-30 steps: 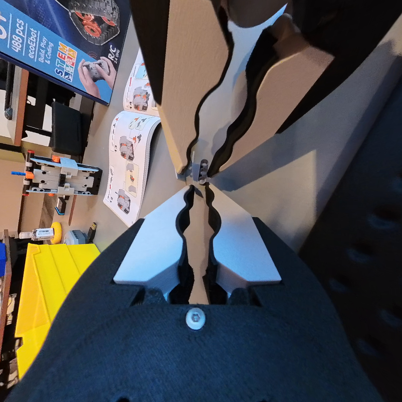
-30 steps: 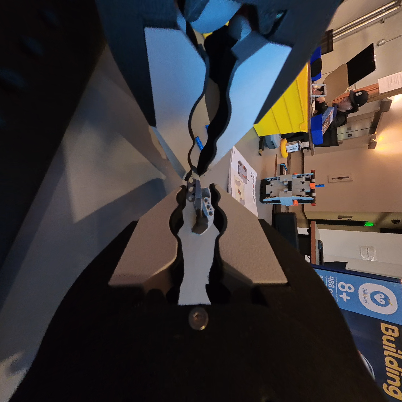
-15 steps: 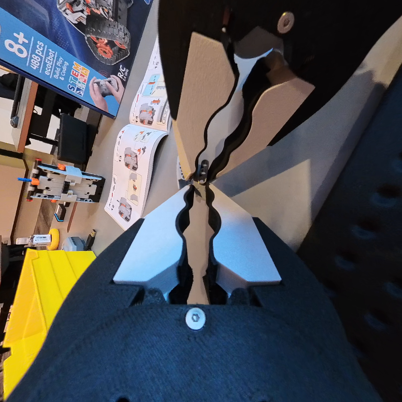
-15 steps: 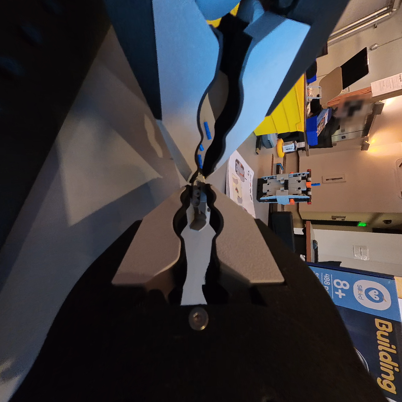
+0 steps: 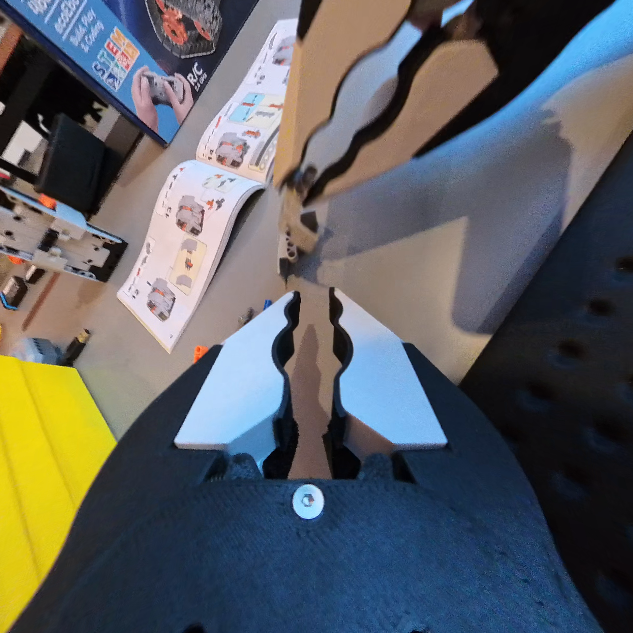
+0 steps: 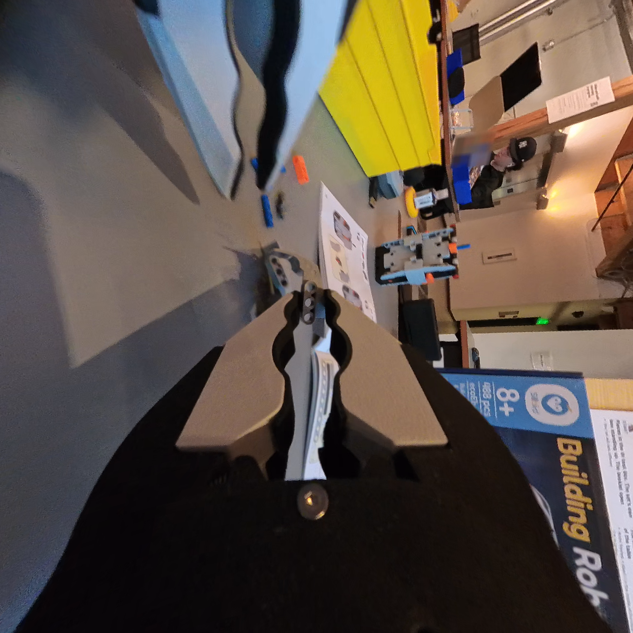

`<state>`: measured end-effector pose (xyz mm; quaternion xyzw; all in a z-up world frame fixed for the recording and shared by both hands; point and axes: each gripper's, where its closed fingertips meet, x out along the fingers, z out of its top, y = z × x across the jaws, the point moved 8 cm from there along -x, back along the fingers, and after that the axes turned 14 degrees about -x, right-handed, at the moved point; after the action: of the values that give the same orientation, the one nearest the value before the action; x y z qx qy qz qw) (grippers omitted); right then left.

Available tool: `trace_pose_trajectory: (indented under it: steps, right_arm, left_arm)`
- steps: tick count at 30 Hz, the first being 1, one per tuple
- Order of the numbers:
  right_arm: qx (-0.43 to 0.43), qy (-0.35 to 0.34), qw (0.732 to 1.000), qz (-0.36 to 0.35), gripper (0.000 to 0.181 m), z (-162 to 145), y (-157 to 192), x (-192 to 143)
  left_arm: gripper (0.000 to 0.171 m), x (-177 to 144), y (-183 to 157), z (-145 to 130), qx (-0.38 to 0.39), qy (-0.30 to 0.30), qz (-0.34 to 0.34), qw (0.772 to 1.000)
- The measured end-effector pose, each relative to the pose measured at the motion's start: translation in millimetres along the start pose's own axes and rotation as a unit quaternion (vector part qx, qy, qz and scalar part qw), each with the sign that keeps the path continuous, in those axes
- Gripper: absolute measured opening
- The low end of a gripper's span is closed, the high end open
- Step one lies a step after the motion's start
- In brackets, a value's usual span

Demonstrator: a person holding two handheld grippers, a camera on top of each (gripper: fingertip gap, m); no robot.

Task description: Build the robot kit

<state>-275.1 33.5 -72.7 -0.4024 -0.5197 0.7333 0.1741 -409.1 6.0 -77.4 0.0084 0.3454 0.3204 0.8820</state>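
Note:
My right gripper (image 6: 309, 294) is shut on a small grey building-block assembly (image 6: 308, 303), gripping it by a dark beam with three holes. A lighter holed part (image 6: 281, 270) sticks out past the tips. In the left wrist view this gripper (image 5: 301, 181) comes in from the top and the assembly (image 5: 293, 239) hangs from its tips above the grey table (image 5: 394, 274). My left gripper (image 5: 314, 293) is open by a narrow gap and empty, a short way from the assembly. It shows blurred at the top of the right wrist view (image 6: 248, 191).
An open instruction booklet (image 5: 191, 239) lies beside a blue kit box (image 5: 137, 51), a yellow bin (image 5: 41, 445) and a half-built grey and black model (image 6: 418, 257). Loose blue pins (image 6: 266, 210) and an orange piece (image 6: 300, 169) lie on the table. A person (image 6: 493, 171) sits far behind. Left tips to right tips: about 6 centimetres.
The two grippers were tip to tip on the grey assembly and have drawn apart. The left jaws have widened slightly and are off it. The right gripper keeps the assembly.

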Motion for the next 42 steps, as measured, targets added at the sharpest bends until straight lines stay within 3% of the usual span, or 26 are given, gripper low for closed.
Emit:
trace_pose_trajectory:
  steps: [4,8,18,35,42]
  right_arm:
    - [0.002,0.007,1.000,0.012,0.013,-30.5,-0.4,-4.2]
    - [-0.003,0.001,1.000,0.013,0.013,-41.0,1.5,-7.0]
    - [-0.010,0.002,1.000,0.006,0.013,-49.6,2.4,-10.0]
    - [-0.016,-0.001,1.000,0.018,0.013,-47.4,6.0,-7.8]
    - [0.061,-0.062,0.996,0.012,0.013,-48.3,2.9,-8.7]
  left_arm:
    - [0.017,5.9,9.8,-8.4,-0.032,0.007,0.012,0.999]
    - [0.016,13.1,14.9,-6.0,-0.034,0.003,0.023,0.999]
    - [0.028,44.0,21.7,11.9,-0.011,0.000,-0.005,1.000]
    - [0.014,61.0,26.9,3.7,0.062,0.031,-0.003,0.998]
    - [0.032,50.2,27.7,-1.3,0.036,0.005,-0.005,0.999]
